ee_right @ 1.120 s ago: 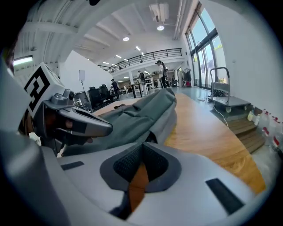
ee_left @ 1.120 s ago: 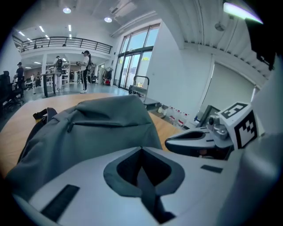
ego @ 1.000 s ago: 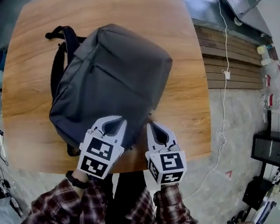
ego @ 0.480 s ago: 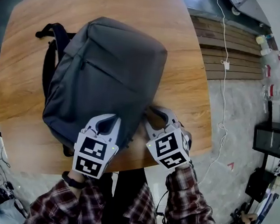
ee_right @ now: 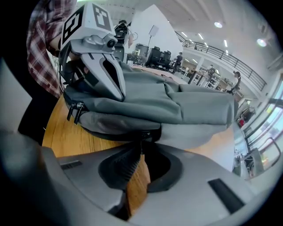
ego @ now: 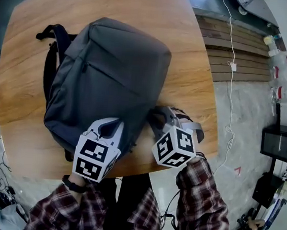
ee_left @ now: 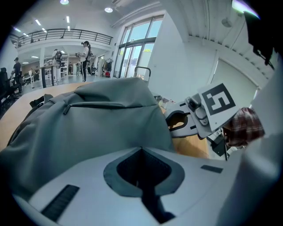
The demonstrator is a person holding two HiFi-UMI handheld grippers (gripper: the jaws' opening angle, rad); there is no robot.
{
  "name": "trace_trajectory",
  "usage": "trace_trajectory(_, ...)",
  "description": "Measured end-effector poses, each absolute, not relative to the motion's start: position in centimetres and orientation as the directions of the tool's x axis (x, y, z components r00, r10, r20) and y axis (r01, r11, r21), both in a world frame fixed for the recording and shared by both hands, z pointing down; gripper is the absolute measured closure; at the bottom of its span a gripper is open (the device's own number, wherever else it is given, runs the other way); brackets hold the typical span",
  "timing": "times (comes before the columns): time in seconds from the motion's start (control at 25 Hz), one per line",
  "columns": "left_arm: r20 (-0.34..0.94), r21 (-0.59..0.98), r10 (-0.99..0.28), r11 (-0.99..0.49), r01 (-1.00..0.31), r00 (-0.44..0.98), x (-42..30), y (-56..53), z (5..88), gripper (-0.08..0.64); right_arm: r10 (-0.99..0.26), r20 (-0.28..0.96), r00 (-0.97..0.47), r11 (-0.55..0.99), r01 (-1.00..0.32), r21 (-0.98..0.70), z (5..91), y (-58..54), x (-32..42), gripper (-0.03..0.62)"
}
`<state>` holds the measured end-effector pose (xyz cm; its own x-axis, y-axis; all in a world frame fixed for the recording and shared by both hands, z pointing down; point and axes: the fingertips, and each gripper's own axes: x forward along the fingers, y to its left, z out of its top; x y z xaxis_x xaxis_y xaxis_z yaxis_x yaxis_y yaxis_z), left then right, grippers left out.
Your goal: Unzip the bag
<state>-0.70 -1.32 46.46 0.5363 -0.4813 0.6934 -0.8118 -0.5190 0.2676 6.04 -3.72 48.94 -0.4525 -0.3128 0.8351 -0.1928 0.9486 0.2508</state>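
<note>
A grey backpack (ego: 112, 73) lies flat on the wooden table (ego: 188, 81), its black straps (ego: 51, 51) at the far left. My left gripper (ego: 114, 122) rests on the bag's near end, shut, tips pressed against the grey fabric (ee_left: 88, 123); I cannot see whether any fabric is pinched. My right gripper (ego: 155, 114) is at the bag's near right edge. In the right gripper view its tips (ee_right: 141, 140) meet on a small black zipper pull (ee_right: 146, 132) in the bag's side seam. Two more pulls (ee_right: 73, 112) hang at the near corner.
The table's near edge (ego: 143, 165) runs just under both grippers. A front pocket zipper (ego: 107, 75) crosses the bag's top. On the floor to the right are wooden boards (ego: 242, 51), a white cable (ego: 230, 85) and a black cabinet (ego: 283, 147).
The right gripper has closed in on the bag's right edge and rolled, its marker cube now tilted. The left gripper has stayed on the bag.
</note>
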Motion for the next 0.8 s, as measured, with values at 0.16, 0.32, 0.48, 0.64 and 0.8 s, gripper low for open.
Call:
trace_trajectory(0.16, 0.692, 0.281, -0.474, -0.517, -0.809, 0.544, -0.7, -1.4, 46.6, 0.551, -0.315, 0.821, -0.476, 0.943, -0.258, 0.211, 48.6, -3.7, 6.8, 0.554)
trace_trajectory(0.32, 0.692, 0.287, -0.47, -0.517, -0.806, 0.548, -0.6, -1.4, 46.6, 0.551, -0.296, 0.807, -0.51, 0.935, -0.329, 0.135, 48.3, -3.8, 7.0, 0.554)
trace_trajectory(0.48, 0.696, 0.286, -0.467, -0.517, -0.807, 0.546, -0.6, -1.5, 46.8, 0.551, -0.333, 0.788, -0.518, 0.923, -0.351, 0.159, 47.9, -4.1, 7.0, 0.571)
trace_trajectory(0.64, 0.704, 0.283, -0.458, -0.521, -0.805, 0.543, -0.4, -1.5, 47.1, 0.551, -0.343, 0.798, -0.495, 0.927, -0.315, 0.203, 48.7, -4.2, 6.2, 0.572)
trace_trajectory(0.8, 0.706, 0.297, -0.434, -0.536, -0.79, 0.559, -0.2, -1.5, 47.4, 0.551, -0.296, 0.83, -0.474, 0.928, -0.349, 0.131, 49.1, -3.7, 6.4, 0.572)
